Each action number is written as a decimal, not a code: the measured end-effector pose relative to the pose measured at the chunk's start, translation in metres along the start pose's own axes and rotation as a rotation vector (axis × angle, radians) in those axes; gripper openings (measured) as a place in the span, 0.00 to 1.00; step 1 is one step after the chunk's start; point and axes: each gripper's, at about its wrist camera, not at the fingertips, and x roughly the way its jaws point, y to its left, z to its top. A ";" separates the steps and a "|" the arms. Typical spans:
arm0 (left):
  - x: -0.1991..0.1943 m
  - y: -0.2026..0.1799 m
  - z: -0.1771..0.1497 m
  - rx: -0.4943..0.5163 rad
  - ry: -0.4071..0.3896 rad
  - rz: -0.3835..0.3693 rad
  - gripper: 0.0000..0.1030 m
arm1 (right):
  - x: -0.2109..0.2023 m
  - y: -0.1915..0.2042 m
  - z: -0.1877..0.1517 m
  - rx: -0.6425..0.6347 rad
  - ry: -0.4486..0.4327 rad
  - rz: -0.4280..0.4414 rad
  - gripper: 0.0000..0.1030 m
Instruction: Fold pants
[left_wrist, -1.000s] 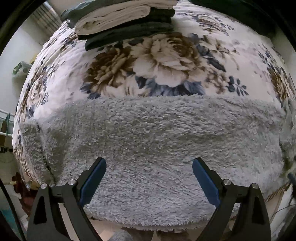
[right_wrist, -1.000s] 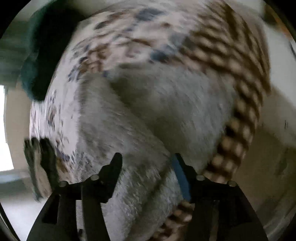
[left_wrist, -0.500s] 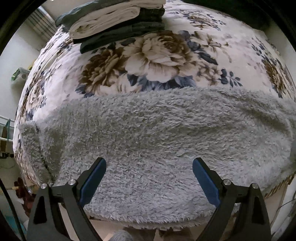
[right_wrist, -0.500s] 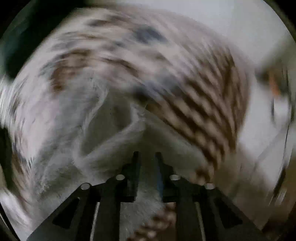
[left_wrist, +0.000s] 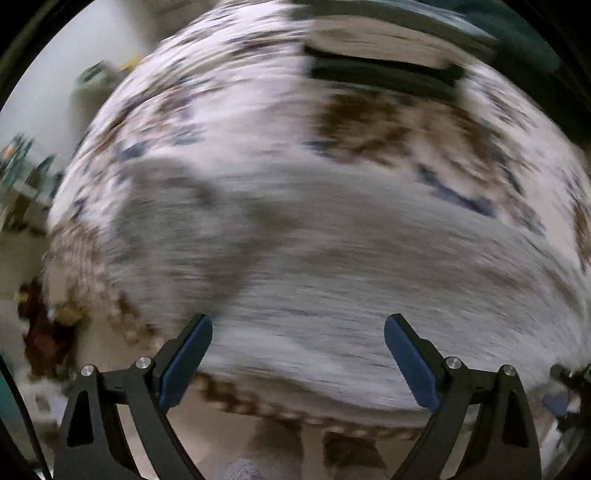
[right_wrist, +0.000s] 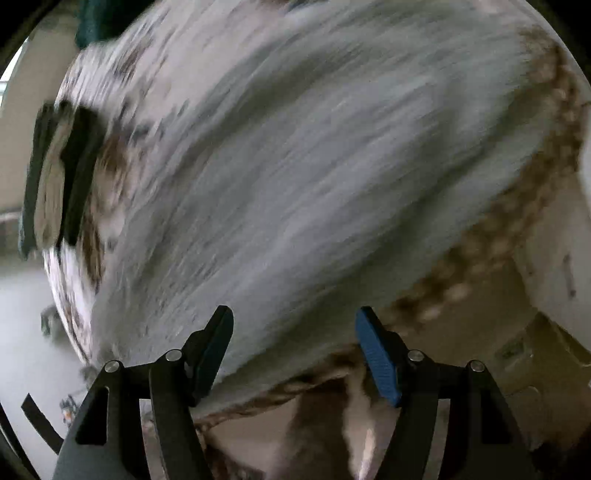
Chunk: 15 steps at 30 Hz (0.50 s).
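Note:
The grey fleecy pants (left_wrist: 332, 251) lie spread across the near part of a floral bedspread (left_wrist: 388, 118). Both views are blurred by motion. My left gripper (left_wrist: 297, 356) is open and empty, just above the pants' near edge. In the right wrist view the pants (right_wrist: 295, 166) fill most of the frame. My right gripper (right_wrist: 293, 349) is open and empty over their near edge, with nothing between its fingers.
A stack of folded clothes (left_wrist: 384, 55) sits at the far side of the bed, and also shows in the right wrist view (right_wrist: 62, 173). The bed's checked brown border (right_wrist: 517, 221) runs along its edge. The floor (left_wrist: 229, 435) lies below.
My right gripper was shut on the pants half a second ago and has opened and let go. Both grippers are moving fast; the left view has swung to the right.

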 end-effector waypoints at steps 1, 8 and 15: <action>0.004 0.019 0.005 -0.027 0.004 0.021 0.93 | 0.011 0.014 -0.003 -0.009 0.015 0.005 0.69; 0.029 0.156 0.066 -0.257 0.003 0.032 0.93 | 0.059 0.106 -0.042 0.000 0.061 0.034 0.69; 0.053 0.234 0.084 -0.357 0.058 -0.118 0.91 | 0.080 0.235 -0.102 -0.302 0.085 0.039 0.69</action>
